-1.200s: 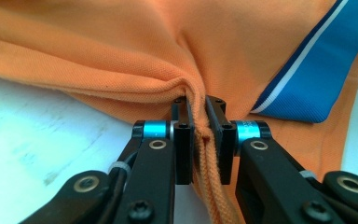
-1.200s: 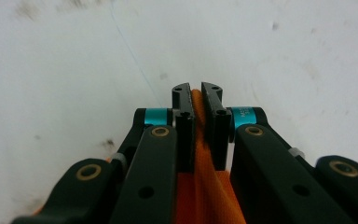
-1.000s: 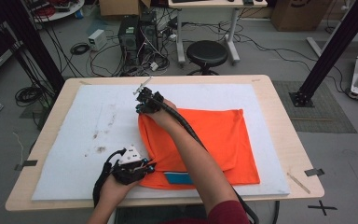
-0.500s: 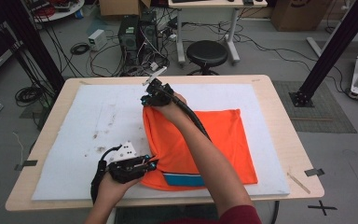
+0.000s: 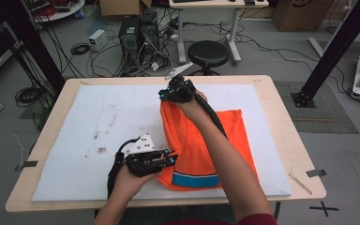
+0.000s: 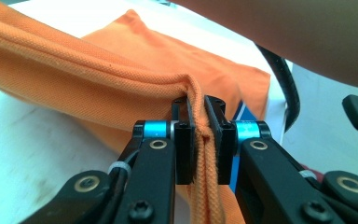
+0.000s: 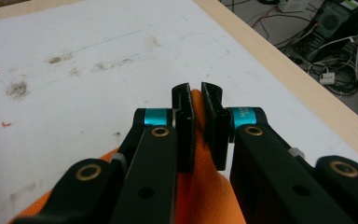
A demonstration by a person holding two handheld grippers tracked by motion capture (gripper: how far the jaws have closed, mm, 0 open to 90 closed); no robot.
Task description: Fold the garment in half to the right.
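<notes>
- item: orange shirt [image 5: 201, 145], teal hem band at its near edge, lying on the white mat [image 5: 75, 140] at the table's right-of-centre; its left edge is lifted off the mat.
- left gripper [image 5: 166, 158]: clenched on a bunched orange hem fold [image 6: 199, 140], at the shirt's 7 o'clock corner.
- right gripper [image 5: 168, 93]: clenched on an orange fold [image 7: 196, 121], at the shirt's 11 o'clock corner.
- key relation: the gripped edge runs 12-to-6 between the two grippers; the body of the shirt lies toward 3 o'clock from both.
- nearer hand: left, close to the table's front edge; the right forearm [image 5: 225, 154] crosses over the cloth.
- judgement: a fold carried toward 3 o'clock looks likely next.
</notes>
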